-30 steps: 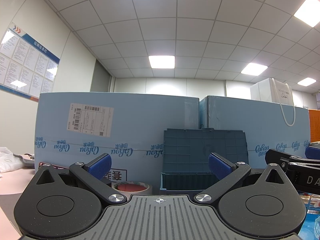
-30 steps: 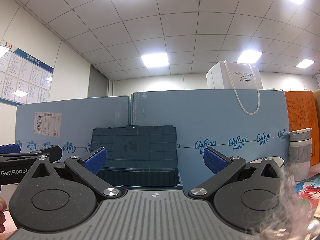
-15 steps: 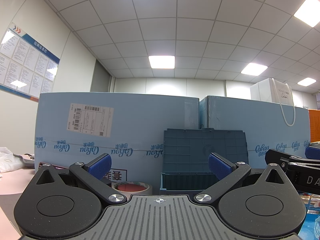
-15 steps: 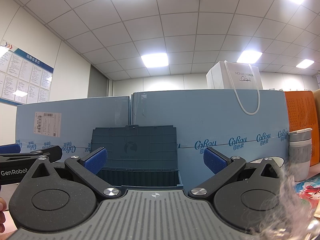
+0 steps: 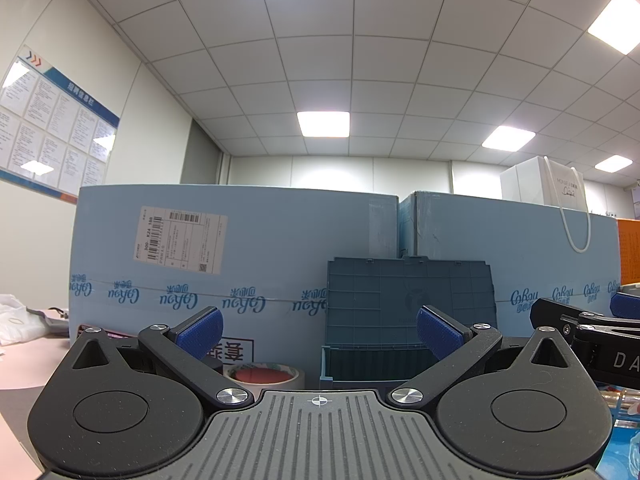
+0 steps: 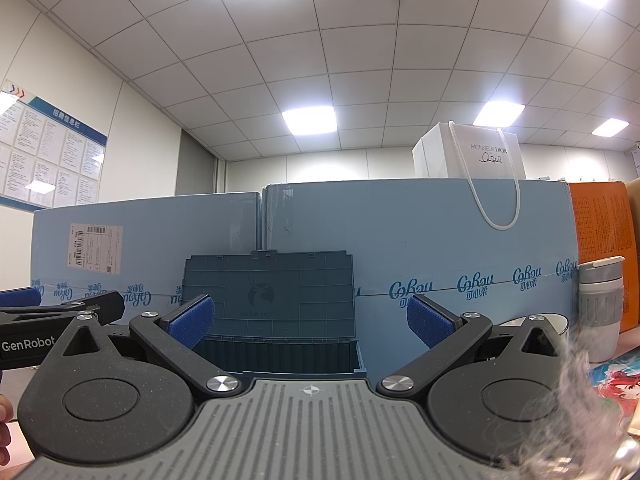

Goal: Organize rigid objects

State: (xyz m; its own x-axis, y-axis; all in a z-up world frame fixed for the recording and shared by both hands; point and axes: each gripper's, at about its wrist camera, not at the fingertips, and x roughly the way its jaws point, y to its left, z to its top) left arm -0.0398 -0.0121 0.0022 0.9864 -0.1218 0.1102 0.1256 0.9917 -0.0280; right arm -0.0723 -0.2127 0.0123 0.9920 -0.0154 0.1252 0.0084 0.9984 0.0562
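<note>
Both tongs stand wide open and empty: I see the left tongs (image 5: 318, 330) and the right tongs (image 6: 310, 318) each with blue pads spread apart and nothing between them. Both hover low over the desk (image 5: 24, 364), level, aimed at the far side.

Location of task items:
- The dark blue storage bin (image 6: 280, 354) sits straight ahead, its lid (image 6: 268, 292) swung up against the light blue cartons (image 6: 440, 240).
- A roll of tape (image 5: 262, 376) lies on the desk just left of the bin, near the left tongs.
- A grey-and-white tumbler (image 6: 600, 308) stands at the far right, with a white bowl (image 6: 552, 322) beside it.

I judge that no item has been picked yet.

Failure risks from this position:
1. The upright lid leans on the cartons only. A bump from either tongs could knock it shut over the bin.
2. The tape roll lies flat and low. A pinch across its rim could slip, and the roll could skid away.
3. The tumbler is tall and narrow. A glancing approach could tip it.
4. The tongs sit side by side, each visible in the other's view. Crossing paths toward the bin could bring them into collision.
5. A grey, fluffy blur covers the near right corner of the right view and hides part of the desk there.

Legible writing:
- Cartons: repeated "CoRou" print, plus a barcode shipping label (image 5: 182, 240), text too small to read.
- White paper bag (image 6: 472, 156): "MONSIEUR DIOR".
- Left tongs body, seen from the right: "GenRobot".
- Bin lid: deer emblem with "luckin coffee", partly legible.
</note>
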